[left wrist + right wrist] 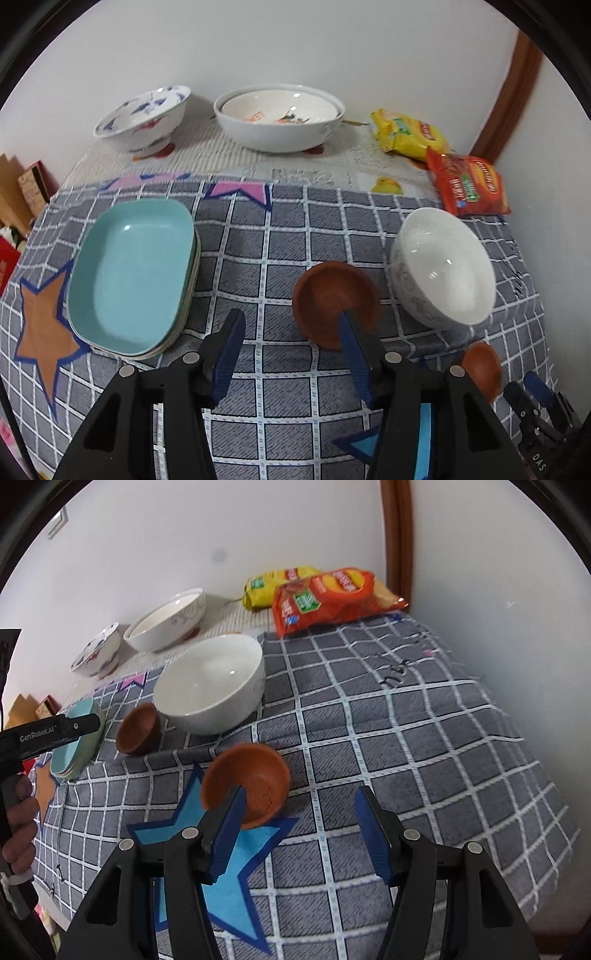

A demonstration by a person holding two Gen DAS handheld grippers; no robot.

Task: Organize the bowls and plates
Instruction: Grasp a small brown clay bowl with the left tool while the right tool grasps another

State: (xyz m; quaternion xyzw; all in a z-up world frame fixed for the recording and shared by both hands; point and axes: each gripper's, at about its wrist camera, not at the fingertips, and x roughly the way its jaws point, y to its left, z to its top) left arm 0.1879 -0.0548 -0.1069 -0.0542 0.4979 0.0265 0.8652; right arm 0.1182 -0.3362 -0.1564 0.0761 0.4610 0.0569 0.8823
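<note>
1. Near the front edge of the tabletop, on the checked grey cloth (280, 229), the left gripper (291, 332) stands with its jaws partly apart; its right finger tip overlaps the rim of a dark brown bowl (332, 291), and the pads do not press on the bowl
2. The right gripper (299, 805) is also partly apart and holds nothing; its left finger lies in front of the rim of an orange-brown bowl (255, 771), which rests tilted on the cloth at the tip of a blue star patch (225, 878)
3. Just behind these two small bowls a plain white bowl (210, 683) stands on the cloth, close to the dark brown one
4. At the left side of the tabletop a stack of rectangular plates, the top one turquoise (136, 273), lies flat
5. Along the back edge, by the wall, stand a bowl with blue pattern (144, 118) and a large white bowl (280, 122) with a smaller dish nested inside
6. In the back right corner lie a yellow snack bag (406, 133) and a red snack bag (469, 184), the red one partly over the yellow
7. A hand (18, 819) grips the handle of the left tool at the left border of the right wrist view
</note>
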